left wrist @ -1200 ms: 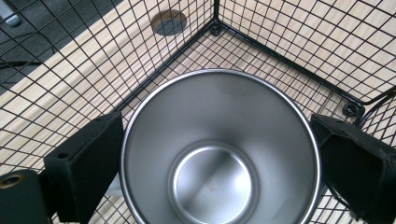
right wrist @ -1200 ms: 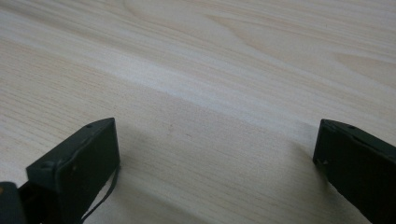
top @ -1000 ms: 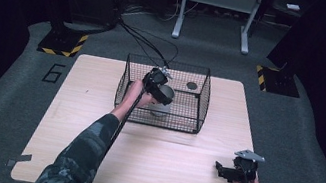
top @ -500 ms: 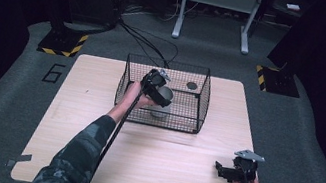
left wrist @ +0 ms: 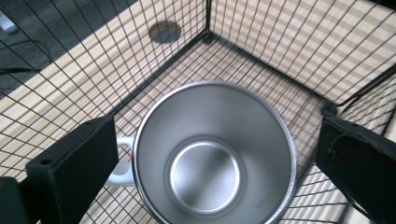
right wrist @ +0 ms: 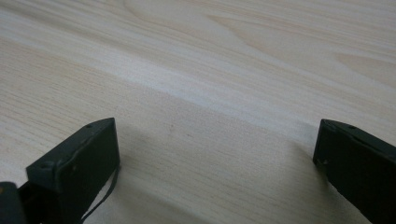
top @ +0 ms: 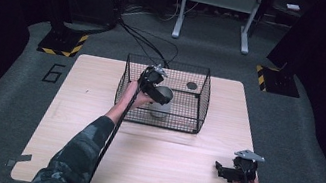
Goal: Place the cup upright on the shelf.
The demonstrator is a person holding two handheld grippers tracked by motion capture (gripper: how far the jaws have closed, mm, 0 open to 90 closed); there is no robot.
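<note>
A steel mug point(top: 160, 110) with a white handle stands upright inside a black wire basket point(top: 202, 101) at the back middle of the wooden table point(top: 101, 85). My left gripper point(top: 162, 96) hangs over it, reaching into the basket from above. In the left gripper view the mug point(left wrist: 215, 154) sits between the jaws of the left gripper point(left wrist: 218, 127), which stand wide apart with a gap on each side of the rim. My right gripper point(top: 221, 171) rests near the table's front right corner. It is open, and the right gripper point(right wrist: 217, 128) has bare wood between its jaws.
A dark round spot point(top: 192, 85) lies on the table behind the basket's far wall and also shows through the mesh point(left wrist: 164, 31). Grey floor, hazard-striped bases point(top: 63, 43) and a metal stand point(top: 214, 9) lie beyond the table.
</note>
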